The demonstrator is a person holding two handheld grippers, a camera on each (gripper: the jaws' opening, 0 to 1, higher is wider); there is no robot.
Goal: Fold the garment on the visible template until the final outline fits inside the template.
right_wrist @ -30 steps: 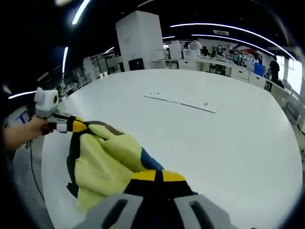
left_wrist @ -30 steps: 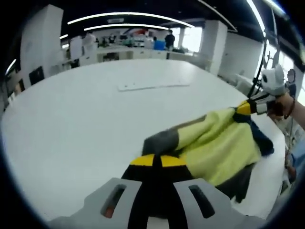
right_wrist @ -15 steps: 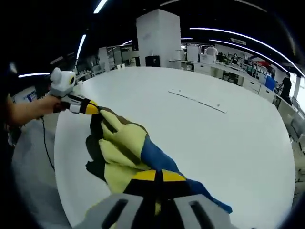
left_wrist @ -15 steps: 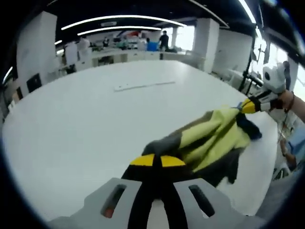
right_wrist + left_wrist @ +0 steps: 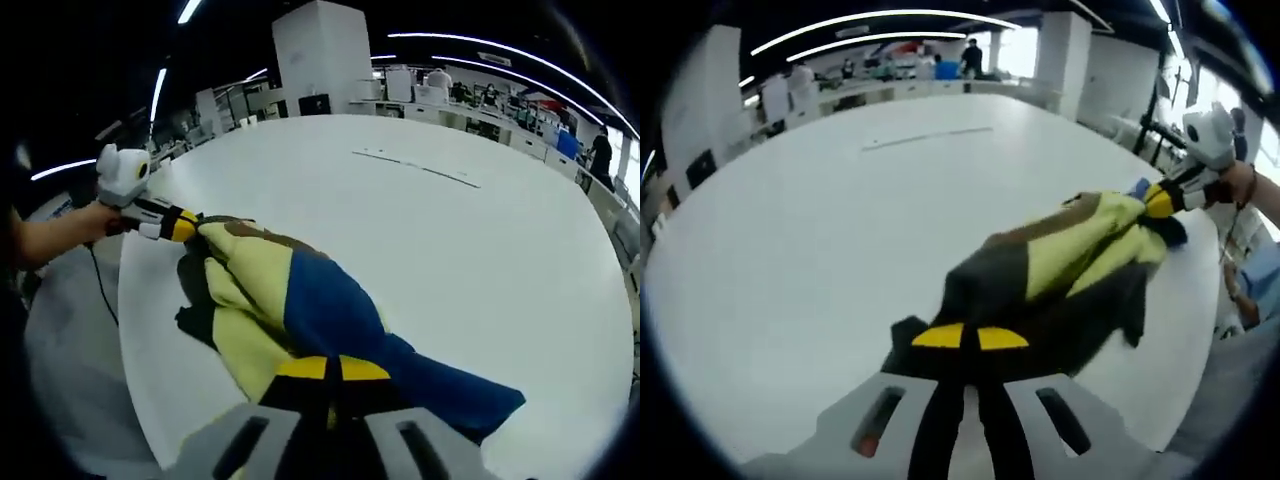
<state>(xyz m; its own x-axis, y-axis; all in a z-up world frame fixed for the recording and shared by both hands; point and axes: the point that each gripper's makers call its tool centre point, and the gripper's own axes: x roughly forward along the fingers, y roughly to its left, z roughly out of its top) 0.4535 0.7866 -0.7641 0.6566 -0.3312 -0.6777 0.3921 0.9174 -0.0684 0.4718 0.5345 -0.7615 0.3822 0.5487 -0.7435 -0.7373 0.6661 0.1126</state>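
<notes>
The garment [image 5: 1060, 265] is a yellow, dark grey and blue top, bunched and stretched out between the two grippers over the white table [image 5: 790, 250]. My left gripper [image 5: 962, 337] is shut on its dark near end. From the right of the left gripper view, my right gripper [image 5: 1158, 200] pinches the far yellow end. In the right gripper view the garment [image 5: 300, 300] shows a broad blue panel beside yellow folds. My right gripper [image 5: 322, 368] is shut on it at the bottom, and the left gripper [image 5: 185, 225] holds the far corner at the left.
A thin pale strip [image 5: 925, 138] lies flat on the far part of the table; the same strip [image 5: 415, 168] appears in the right gripper view. A person's hand [image 5: 60, 235] holds the left gripper near the table edge [image 5: 140, 330]. Desks and people stand far behind.
The garment has been drawn out and turned between the grippers. More blue faces the right gripper view and more dark grey faces the left gripper view. Both cameras have shifted.
</notes>
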